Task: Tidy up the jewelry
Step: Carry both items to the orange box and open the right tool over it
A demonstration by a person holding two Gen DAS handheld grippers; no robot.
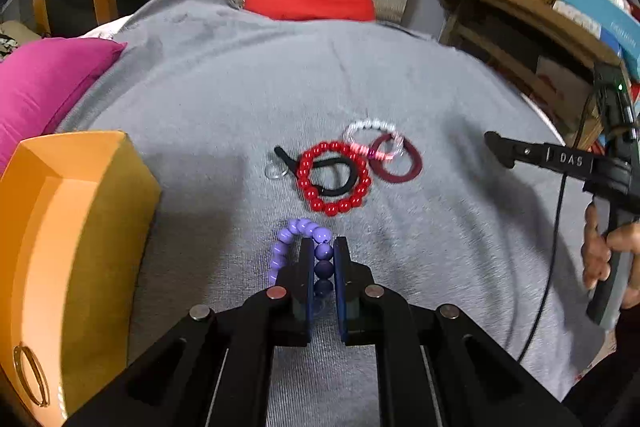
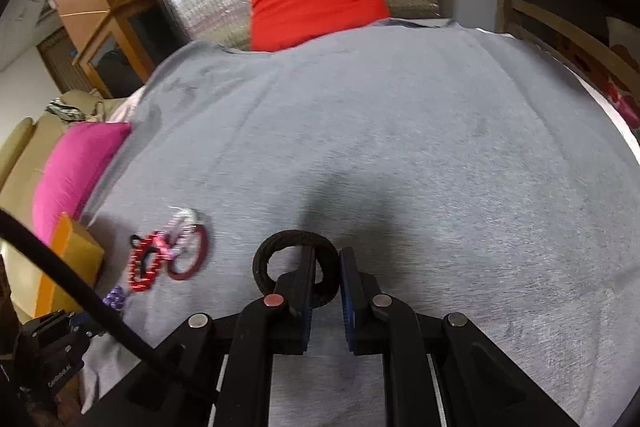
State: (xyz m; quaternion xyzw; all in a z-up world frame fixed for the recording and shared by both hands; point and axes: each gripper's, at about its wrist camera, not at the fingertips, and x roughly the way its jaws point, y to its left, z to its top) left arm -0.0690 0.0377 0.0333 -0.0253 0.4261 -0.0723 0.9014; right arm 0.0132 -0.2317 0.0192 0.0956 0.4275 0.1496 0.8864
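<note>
Left claw (image 1: 323, 247) clamps one purple bead bracelet (image 1: 298, 247) — right claw (image 2: 327, 259) one black hair band (image 2: 280, 259).

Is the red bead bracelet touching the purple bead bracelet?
Apart. In the left wrist view, bare grey cloth shows between the red bead bracelet and the purple bead bracelet, which the left gripper pinches.

"DAS" in white on black finger of right gripper (image 1: 496, 147); box lettering too blurred.
</note>
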